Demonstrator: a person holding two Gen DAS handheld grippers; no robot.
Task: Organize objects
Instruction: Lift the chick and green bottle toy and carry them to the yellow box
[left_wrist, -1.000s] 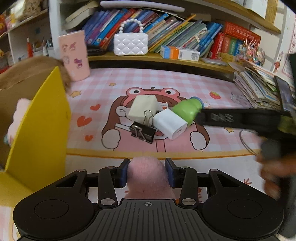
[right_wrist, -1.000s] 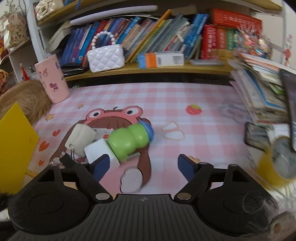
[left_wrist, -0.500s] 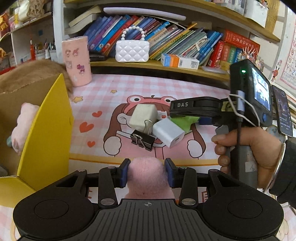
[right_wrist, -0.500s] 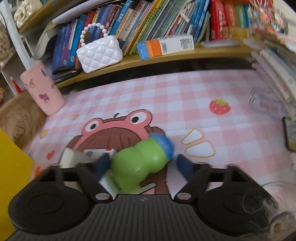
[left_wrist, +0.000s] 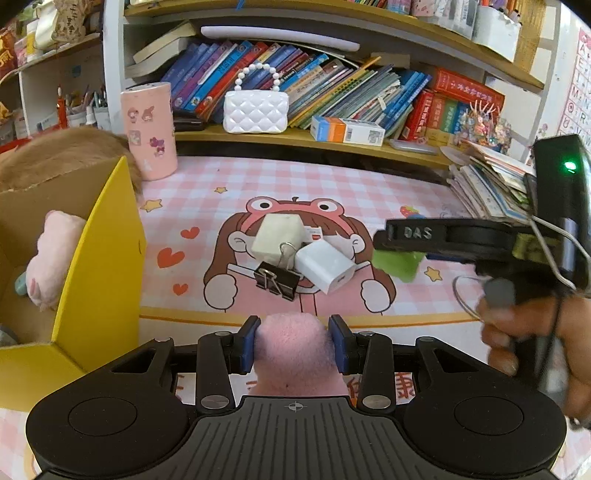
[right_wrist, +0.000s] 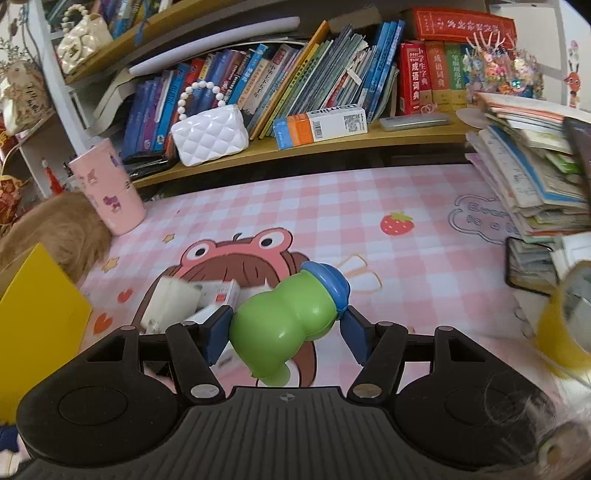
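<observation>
My left gripper (left_wrist: 293, 343) is shut on a pink plush toy (left_wrist: 295, 369), held low over the front of the mat. My right gripper (right_wrist: 286, 332) has a green bottle with a blue cap (right_wrist: 291, 317) between its blue pads; its jaws are closing and both pads touch the bottle. In the left wrist view the right gripper's finger (left_wrist: 417, 232) hangs over the green bottle (left_wrist: 397, 264), right of the pile. On the mat lie a cream charger (left_wrist: 277, 234), a white charger (left_wrist: 325, 266) and a black binder clip (left_wrist: 277, 280).
An open yellow cardboard box (left_wrist: 99, 258) at the left holds another pink plush (left_wrist: 51, 254). A pink cup (left_wrist: 149, 129) and a brown furry thing (right_wrist: 62, 236) are behind it. A stack of books (right_wrist: 532, 177), a phone (right_wrist: 528, 266) and a yellow tape roll (right_wrist: 565, 317) crowd the right.
The right gripper's jaws closed in around the green bottle and carried it rightward, away from the chargers. The left gripper kept still with the pink plush.
</observation>
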